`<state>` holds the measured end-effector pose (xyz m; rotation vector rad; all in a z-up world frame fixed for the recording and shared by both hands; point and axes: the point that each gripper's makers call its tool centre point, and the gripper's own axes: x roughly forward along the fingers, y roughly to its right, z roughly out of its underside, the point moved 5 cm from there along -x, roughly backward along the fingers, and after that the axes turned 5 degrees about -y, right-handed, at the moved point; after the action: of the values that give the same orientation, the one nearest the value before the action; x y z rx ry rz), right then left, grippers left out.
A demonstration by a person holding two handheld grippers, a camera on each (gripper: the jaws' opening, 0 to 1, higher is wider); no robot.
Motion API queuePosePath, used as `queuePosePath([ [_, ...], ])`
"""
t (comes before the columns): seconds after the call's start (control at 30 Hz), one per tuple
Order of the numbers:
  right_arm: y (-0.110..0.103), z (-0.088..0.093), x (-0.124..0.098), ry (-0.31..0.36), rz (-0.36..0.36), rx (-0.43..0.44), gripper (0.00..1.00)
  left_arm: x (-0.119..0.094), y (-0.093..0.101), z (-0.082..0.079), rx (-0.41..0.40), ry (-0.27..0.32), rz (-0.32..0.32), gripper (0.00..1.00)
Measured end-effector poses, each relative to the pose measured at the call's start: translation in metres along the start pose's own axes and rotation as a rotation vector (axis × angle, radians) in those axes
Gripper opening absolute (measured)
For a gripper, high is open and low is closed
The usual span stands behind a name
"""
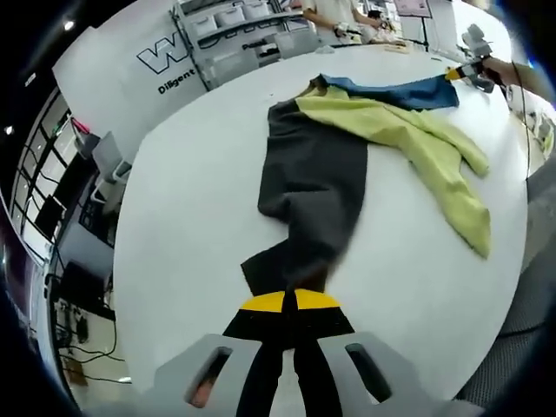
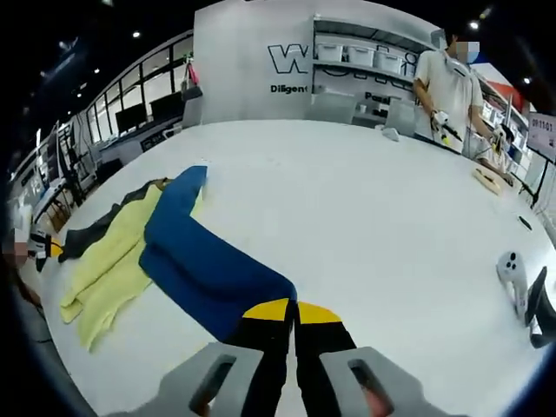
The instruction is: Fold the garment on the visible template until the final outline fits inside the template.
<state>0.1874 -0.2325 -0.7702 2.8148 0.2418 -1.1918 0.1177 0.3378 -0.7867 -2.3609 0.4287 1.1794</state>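
Both grippers clench the garment (image 1: 317,178) spread across the surface (image 1: 191,226): left gripper (image 1: 289,334) on its grey end, right gripper (image 2: 294,343) at twelve o'clock on blue. Uneven pulling could bunch it.

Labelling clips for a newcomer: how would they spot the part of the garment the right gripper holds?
On the white table lies one multicoloured garment. Its blue sleeve runs to the right gripper, unlike the yellow-green and dark grey parts beside it.
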Motion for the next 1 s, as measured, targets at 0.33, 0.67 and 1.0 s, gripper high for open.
queuePosePath([
  [0.33, 0.029, 0.009, 0.013, -0.037, 0.059, 0.011, 0.0, 0.011, -0.02, 0.001, -0.028, -0.001, -0.046, 0.01],
  [0.67, 0.055, 0.021, 0.015, -0.063, 0.126, 0.046, 0.0, 0.015, -0.033, 0.006, -0.081, -0.002, -0.093, 0.01],
  [1.0, 0.075, 0.032, 0.009, -0.079, 0.178, 0.063, 0.0, 0.017, -0.044, 0.01, -0.111, -0.014, -0.144, 0.01],
])
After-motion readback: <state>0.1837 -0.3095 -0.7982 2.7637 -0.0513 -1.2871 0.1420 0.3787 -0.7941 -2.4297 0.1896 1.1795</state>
